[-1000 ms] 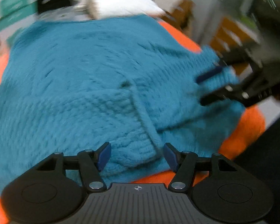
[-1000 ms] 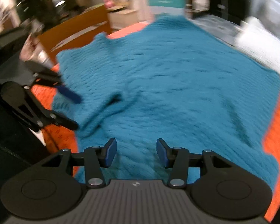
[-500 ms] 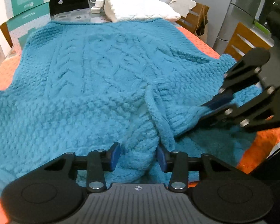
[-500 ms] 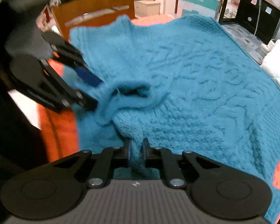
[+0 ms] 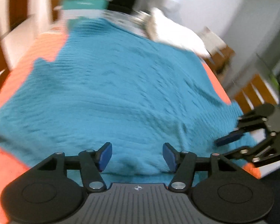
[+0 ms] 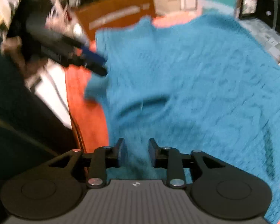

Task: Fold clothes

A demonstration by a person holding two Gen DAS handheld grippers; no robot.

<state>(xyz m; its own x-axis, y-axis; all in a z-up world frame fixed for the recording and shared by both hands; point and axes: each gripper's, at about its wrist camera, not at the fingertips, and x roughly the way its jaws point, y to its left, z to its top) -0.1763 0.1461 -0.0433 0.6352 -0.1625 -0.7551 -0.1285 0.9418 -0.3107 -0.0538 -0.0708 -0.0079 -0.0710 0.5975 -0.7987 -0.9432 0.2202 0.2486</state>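
A teal cable-knit sweater (image 5: 121, 93) lies spread over an orange cover (image 5: 13, 78); it also fills the right wrist view (image 6: 196, 85). My left gripper (image 5: 137, 156) is open over the sweater's near edge, with nothing between its blue pads. My right gripper (image 6: 136, 154) is open, its pads apart over the knit near the sweater's edge. The right gripper shows in the left wrist view (image 5: 231, 143) at the sweater's right edge. The left gripper shows in the right wrist view (image 6: 95, 63) at the sweater's left edge. Both views are blurred.
A white pillow (image 5: 175, 31) lies past the sweater's far edge. Teal and white boxes (image 5: 85, 0) stand at the back. A wooden chair (image 5: 252, 93) stands at the right. A wooden board (image 6: 117, 13) stands beyond the orange cover (image 6: 84, 100).
Both grippers have opened and let go of the sweater's fold. They have drawn back and apart, and the raised fold has dropped flatter. The views have become blurred.
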